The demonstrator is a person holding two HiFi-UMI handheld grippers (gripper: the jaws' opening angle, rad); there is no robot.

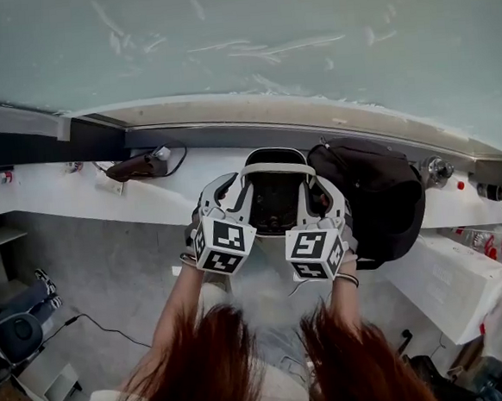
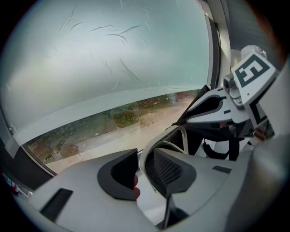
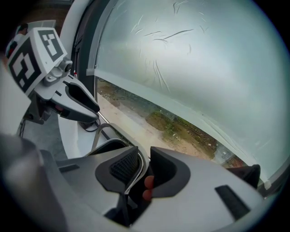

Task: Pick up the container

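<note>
Container (image 1: 276,166) sits on the white sill (image 1: 78,198), btwn both tongs. L gripper (image 2: 145,165) jaws stand apart, straddling its left rim w/o pinching. R gripper (image 3: 144,170) likewise parted over the right rim, black bag (image 1: 380,195) just beside.

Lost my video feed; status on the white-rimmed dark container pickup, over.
Left gripper, right gripper open, each astride a rim. White-rimmed dark container at white ledge, ungripped. Black backpack crowds right side.
</note>
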